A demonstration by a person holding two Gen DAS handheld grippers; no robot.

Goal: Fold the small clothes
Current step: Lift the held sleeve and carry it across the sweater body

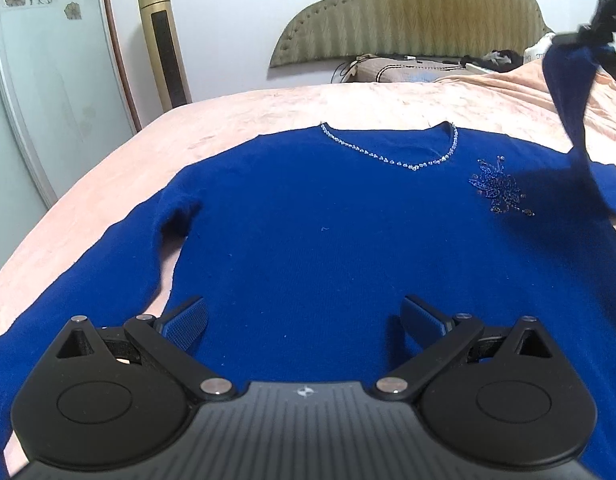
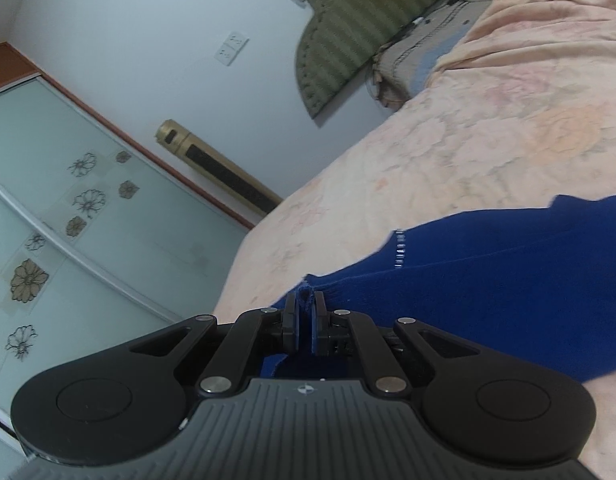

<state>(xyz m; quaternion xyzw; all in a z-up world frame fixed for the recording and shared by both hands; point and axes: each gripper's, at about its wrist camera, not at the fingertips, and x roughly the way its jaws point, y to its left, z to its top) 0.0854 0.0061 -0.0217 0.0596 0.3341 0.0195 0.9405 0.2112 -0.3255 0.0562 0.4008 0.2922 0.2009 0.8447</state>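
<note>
Blue sweater (image 1: pixel 308 220) flat on the bed, my right tongs pinching one sleeve up off it.

My left gripper (image 1: pixel 304 320) hovers low over the sweater's lower body, fingers spread wide apart, nothing between them. My right gripper (image 2: pixel 306 312) is clamped tight on the edge of the sleeve (image 1: pixel 568 92), blue knit bunched between the pads; in the left wrist view that sleeve hangs lifted at the upper right, draping down toward the shoulder. Sweater lies face up on the peach floral bedspread (image 1: pixel 248 116), beaded V-neckline (image 1: pixel 412 164) pointing away from me, beaded flower patch (image 1: pixel 500 188) just beside it on the right chest. Other sleeve (image 1: pixel 88 272) lies flat, running out to the lower left. Behind: padded headboard (image 1: pixel 408 12), gold tower fan (image 1: pixel 162 44), frosted wardrobe door (image 1: pixel 40 80).
</note>
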